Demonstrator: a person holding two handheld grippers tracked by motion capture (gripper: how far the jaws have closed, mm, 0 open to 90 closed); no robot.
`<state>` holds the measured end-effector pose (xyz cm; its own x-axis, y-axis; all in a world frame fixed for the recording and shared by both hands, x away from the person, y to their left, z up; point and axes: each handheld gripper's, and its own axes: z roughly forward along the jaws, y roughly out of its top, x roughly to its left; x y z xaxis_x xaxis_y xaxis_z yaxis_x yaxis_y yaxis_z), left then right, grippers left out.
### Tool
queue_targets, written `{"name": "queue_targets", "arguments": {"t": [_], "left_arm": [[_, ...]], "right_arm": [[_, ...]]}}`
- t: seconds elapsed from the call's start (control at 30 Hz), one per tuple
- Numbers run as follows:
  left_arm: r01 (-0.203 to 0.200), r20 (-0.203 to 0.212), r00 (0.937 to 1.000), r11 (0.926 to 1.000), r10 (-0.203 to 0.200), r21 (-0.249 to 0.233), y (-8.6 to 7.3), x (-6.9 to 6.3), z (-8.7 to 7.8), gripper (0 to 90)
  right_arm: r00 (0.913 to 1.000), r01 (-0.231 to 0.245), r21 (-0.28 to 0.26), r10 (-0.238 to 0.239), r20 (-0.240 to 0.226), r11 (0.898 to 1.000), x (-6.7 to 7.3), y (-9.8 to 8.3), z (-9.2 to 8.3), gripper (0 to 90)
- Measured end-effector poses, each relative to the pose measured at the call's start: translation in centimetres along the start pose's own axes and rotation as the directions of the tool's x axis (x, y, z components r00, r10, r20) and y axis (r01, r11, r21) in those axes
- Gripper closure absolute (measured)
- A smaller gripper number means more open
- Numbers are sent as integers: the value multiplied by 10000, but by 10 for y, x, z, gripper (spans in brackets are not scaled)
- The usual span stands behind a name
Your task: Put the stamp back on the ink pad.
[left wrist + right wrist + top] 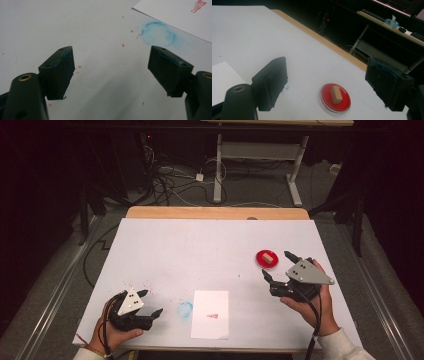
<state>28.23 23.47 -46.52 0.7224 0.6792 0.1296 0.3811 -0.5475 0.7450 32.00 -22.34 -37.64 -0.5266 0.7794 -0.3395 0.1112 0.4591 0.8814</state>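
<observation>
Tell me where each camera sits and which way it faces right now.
High view: above the person's side, looking forward and down on the table; both hands with the left gripper and right gripper.
Left gripper view: rides the left gripper, facing the blue ring stain and paper sheet; its open fingers show.
Right gripper view: rides the right gripper, facing the red dish with the wooden block; its fingers stand open.
Shared: the high view also shows the dish, block, stain and sheet.

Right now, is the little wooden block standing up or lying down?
Lying down. The wooden block rests on its long side in the red dish.
</observation>
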Motion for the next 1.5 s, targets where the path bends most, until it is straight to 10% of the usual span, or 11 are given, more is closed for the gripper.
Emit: {"name": "queue_targets", "arguments": {"t": [0.63,1.5], "left_arm": [[-79,-13,10000,10000,79,20,1,-1,2,210],[-360,-129,9993,9993,359,-78,3,-1,2,209]], "right_arm": [[9999,-38,-284,34,-142,9996,2,-30,-25,186],[9995,-2,783,27,-326,9969,9,-88,-32,176]]}}
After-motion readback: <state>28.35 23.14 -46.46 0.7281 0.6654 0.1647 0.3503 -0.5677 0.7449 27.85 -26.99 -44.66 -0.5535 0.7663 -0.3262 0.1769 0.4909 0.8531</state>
